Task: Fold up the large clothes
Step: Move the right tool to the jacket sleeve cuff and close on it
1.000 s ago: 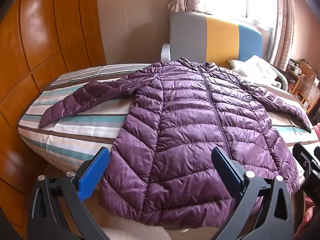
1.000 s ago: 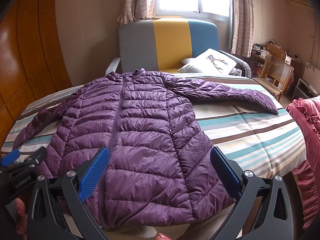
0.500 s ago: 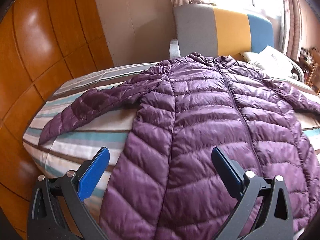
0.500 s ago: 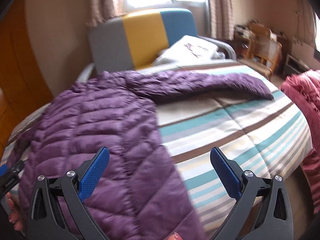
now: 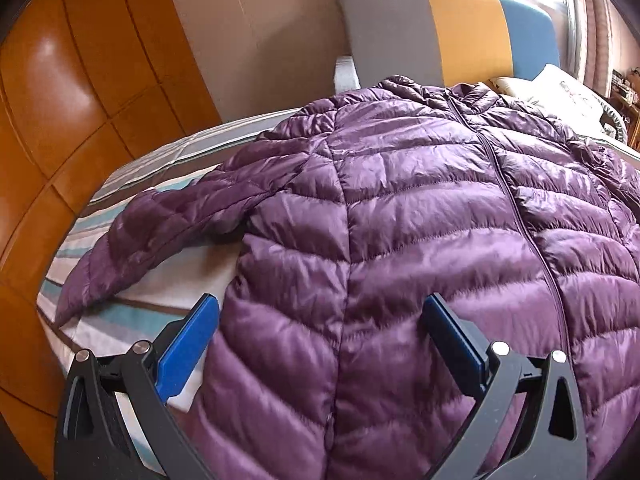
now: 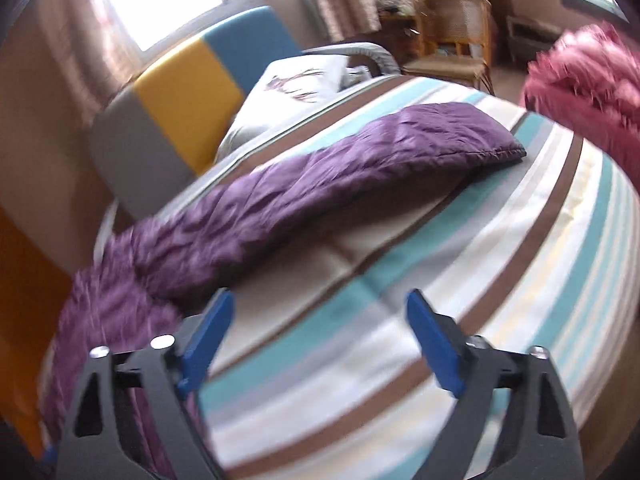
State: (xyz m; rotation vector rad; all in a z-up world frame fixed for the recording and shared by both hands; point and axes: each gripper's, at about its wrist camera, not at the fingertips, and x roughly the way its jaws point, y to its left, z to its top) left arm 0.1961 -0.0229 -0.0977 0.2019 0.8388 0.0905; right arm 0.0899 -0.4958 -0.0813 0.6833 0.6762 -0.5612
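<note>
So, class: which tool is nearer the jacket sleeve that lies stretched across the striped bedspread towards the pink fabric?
Right. The right tool hovers just short of that sleeve; the left tool is over the jacket's body.

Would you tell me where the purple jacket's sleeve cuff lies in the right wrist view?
The cuff lies flat on the striped bedspread, upper right of centre, just short of the pink ruffled fabric.

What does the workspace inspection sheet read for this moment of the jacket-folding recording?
Surface: striped bed cover, mostly bare on the right side.
Job's things: purple puffer jacket spread flat, zipped, both sleeves out.
Clutter: pink fabric at the bed's edge.
Grippers: left gripper open above the jacket's side; right gripper open, jaws just closing, nothing between them.
Cables: nothing seen.
Surroundings: wooden wardrobe, headboard, pillow.
</note>
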